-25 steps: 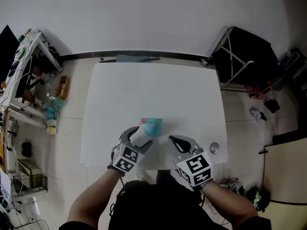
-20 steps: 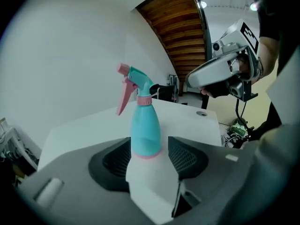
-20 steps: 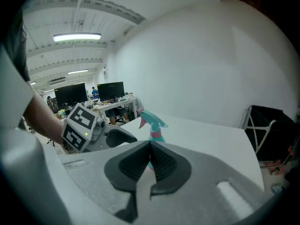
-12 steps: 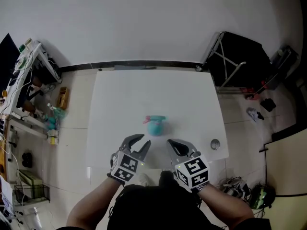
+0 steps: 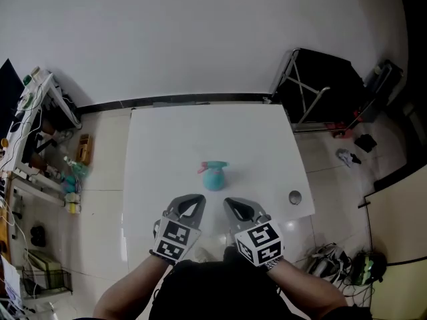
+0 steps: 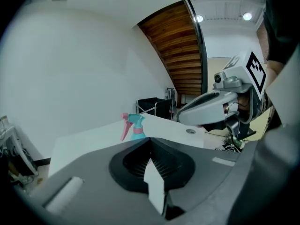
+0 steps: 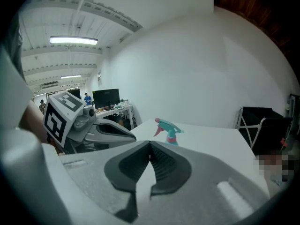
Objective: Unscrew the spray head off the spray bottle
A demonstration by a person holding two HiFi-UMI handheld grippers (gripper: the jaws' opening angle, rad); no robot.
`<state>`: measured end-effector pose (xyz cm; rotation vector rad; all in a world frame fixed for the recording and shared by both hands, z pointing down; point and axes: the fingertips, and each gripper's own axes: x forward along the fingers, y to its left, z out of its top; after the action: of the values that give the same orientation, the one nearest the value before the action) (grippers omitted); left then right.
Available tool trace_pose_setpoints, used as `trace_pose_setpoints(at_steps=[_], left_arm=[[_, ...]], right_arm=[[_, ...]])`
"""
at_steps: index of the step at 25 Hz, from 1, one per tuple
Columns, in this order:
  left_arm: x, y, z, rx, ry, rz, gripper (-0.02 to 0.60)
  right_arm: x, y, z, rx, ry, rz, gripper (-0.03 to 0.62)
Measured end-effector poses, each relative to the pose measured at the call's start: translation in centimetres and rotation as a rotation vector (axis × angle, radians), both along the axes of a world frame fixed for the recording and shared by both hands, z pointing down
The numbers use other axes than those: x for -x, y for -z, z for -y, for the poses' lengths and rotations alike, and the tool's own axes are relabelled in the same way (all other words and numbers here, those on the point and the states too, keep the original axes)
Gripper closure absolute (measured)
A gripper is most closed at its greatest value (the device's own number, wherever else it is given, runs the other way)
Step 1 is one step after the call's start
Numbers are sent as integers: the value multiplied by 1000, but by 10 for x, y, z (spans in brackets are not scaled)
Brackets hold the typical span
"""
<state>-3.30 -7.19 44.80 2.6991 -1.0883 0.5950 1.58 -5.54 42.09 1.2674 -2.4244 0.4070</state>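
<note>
A teal spray bottle (image 5: 214,177) with a teal spray head and pink trigger stands upright in the middle of the white table (image 5: 167,145). It also shows as the bottle (image 6: 134,127) in the left gripper view and the bottle (image 7: 169,131) in the right gripper view, some way beyond the jaws. My left gripper (image 5: 198,203) is shut and empty near the table's front edge, left of the bottle. My right gripper (image 5: 229,205) is shut and empty beside it. Neither touches the bottle.
A small round metal piece (image 5: 294,197) lies near the table's right front corner. A black folding frame (image 5: 320,92) stands right of the table. Cluttered shelves (image 5: 40,132) run along the left. The floor is tiled.
The left gripper's jaws have closed from wide open to shut. Both grippers have drawn back toward the front edge, away from the bottle. The bottle has not moved.
</note>
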Motion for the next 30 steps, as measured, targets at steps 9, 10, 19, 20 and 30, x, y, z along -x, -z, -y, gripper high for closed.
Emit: trace_pose_setpoints(at_steps=[9,10,19,20,30], left_arm=[[-8,23,-4,47,35,-64,565],[-9,23,-4,47,39,-64,565],[-23,29,-2,45,77,-78,565],[-25,29,-2,47,82,-81,565],[-27,30,1,52,123,-82,565]], right_arm=[[5,7,6,-1,8,24,602],[5,8,7,-4,13,27,602],[-1,8,10,-9,62,39,602],[-2,7,9,-9,69,40,602],[-5,6,9,-6,108,53,602]])
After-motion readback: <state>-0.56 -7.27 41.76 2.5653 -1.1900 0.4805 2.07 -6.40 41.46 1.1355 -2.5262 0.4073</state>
